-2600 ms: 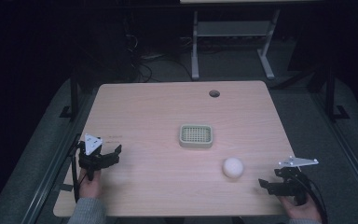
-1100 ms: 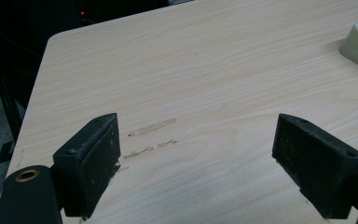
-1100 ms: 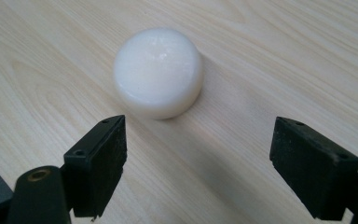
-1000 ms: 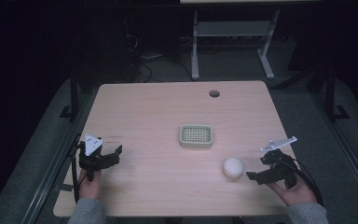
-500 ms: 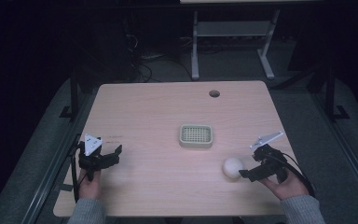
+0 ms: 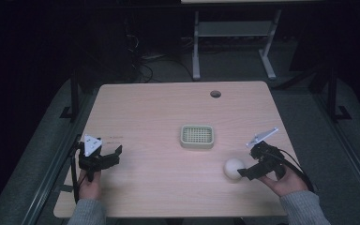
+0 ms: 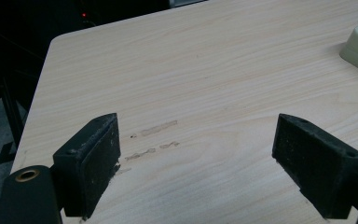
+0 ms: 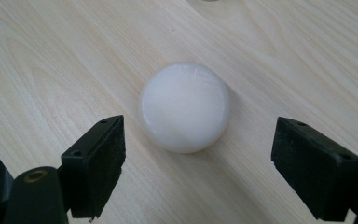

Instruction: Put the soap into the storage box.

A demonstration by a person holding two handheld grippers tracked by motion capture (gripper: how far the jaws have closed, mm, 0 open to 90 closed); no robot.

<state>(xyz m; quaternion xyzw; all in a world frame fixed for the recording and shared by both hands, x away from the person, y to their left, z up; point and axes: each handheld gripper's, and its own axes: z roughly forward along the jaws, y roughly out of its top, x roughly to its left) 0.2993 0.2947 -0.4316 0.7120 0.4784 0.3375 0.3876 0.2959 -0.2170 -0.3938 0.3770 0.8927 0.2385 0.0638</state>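
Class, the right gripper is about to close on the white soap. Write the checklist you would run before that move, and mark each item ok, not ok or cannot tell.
1. Right gripper open wider than the soap: ok.
2. Soap centred between the jaws: ok, roughly in the middle in the right gripper view.
3. Jaws far enough forward to flank the soap: not ok, it lies just ahead of the pads.
4. Soap lying free on the table, apart from the tray: ok.
5. Left gripper open and away from the soap: ok.
6. Jaw height low enough to grip the soap's sides: cannot tell.
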